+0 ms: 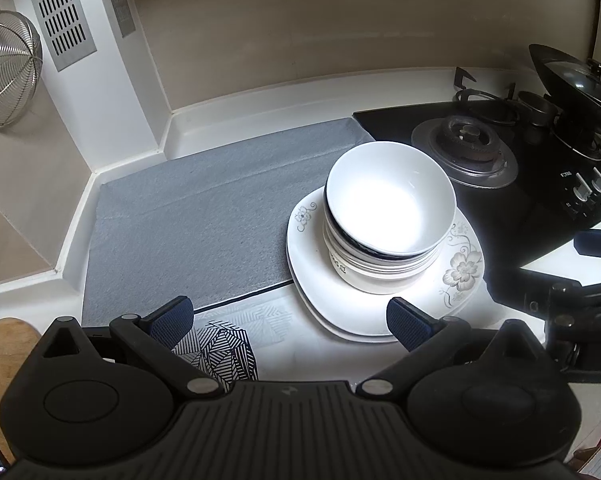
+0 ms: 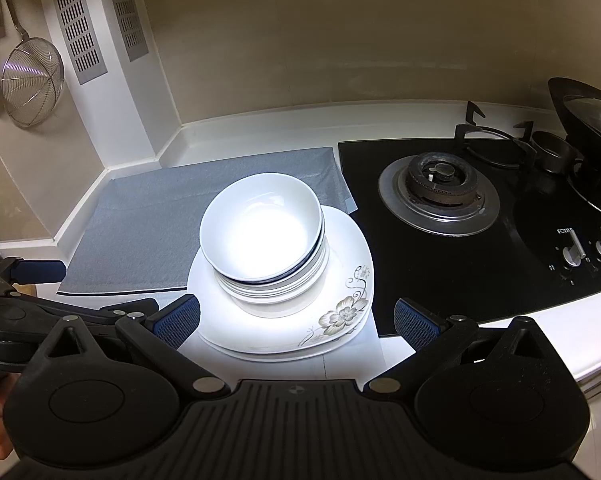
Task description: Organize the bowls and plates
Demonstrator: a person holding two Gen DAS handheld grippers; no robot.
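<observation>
A stack of white bowls (image 1: pixel 384 216) sits on a stack of white square plates with a flower print (image 1: pixel 460 272), on the counter beside the hob. The same bowls (image 2: pixel 260 228) and plates (image 2: pixel 340 312) show in the right wrist view. My left gripper (image 1: pixel 292 320) is open and empty, just short of the plates' near left edge. My right gripper (image 2: pixel 296 320) is open and empty, its fingers to either side of the plates' near edge. The right gripper also shows at the right edge of the left wrist view (image 1: pixel 580 304), and the left gripper at the left of the right wrist view (image 2: pixel 40 272).
A grey mat (image 1: pixel 204 224) covers the counter left of the plates. A patterned cloth (image 1: pixel 228 344) lies under the left gripper. A black gas hob (image 2: pixel 440 196) with a burner stands at the right, a lidded wok (image 2: pixel 588 120) at its far right. A wire strainer (image 2: pixel 30 80) hangs on the left wall.
</observation>
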